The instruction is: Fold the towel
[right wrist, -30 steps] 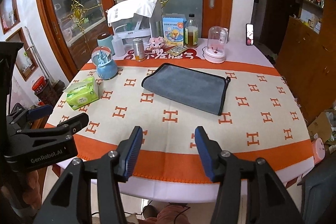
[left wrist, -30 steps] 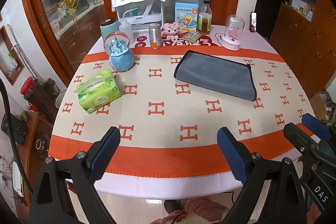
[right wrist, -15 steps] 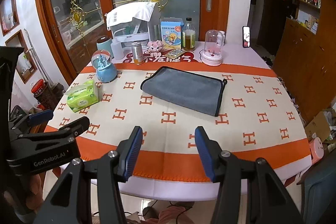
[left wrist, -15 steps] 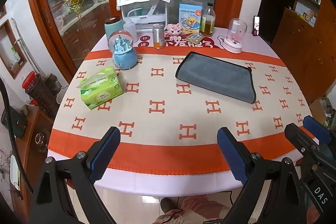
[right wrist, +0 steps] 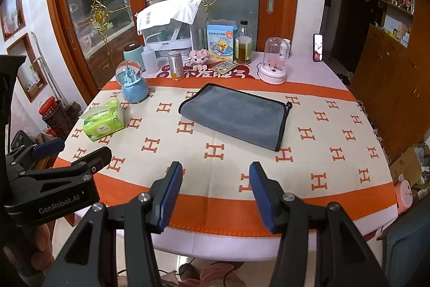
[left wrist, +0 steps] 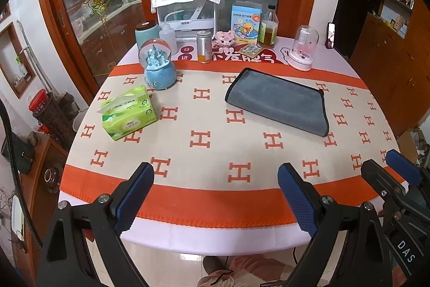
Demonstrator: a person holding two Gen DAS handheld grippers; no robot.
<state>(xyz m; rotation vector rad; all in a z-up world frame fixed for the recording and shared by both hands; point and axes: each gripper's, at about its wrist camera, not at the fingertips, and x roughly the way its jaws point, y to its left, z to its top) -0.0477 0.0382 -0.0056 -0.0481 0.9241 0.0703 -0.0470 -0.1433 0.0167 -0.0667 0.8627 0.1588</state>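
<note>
Left hand-held gripper (left wrist: 215,195): jaws wide apart, empty, at the bottom of its frame over the near orange border of the counter (left wrist: 204,195). Right hand-held gripper (right wrist: 215,190): jaws apart, narrower gap, empty, likewise at the near counter edge.

The towel (left wrist: 276,104) lies flat past both grippers, well apart from them, on the far half of the counter. In the left wrist view it sits right of centre; in the right wrist view the towel (right wrist: 233,114) sits near centre, just above the jaw gap. Judgement: the right gripper is the more directly aligned and probably nearer.

The long axis runs from upper left to lower right in both frames. The rounded fold is at the left end; the black-bound edge with a small loop is at the right end. It appears already doubled once.

Judgement: the next fold requires a forward reach to the right-end corners.
</note>
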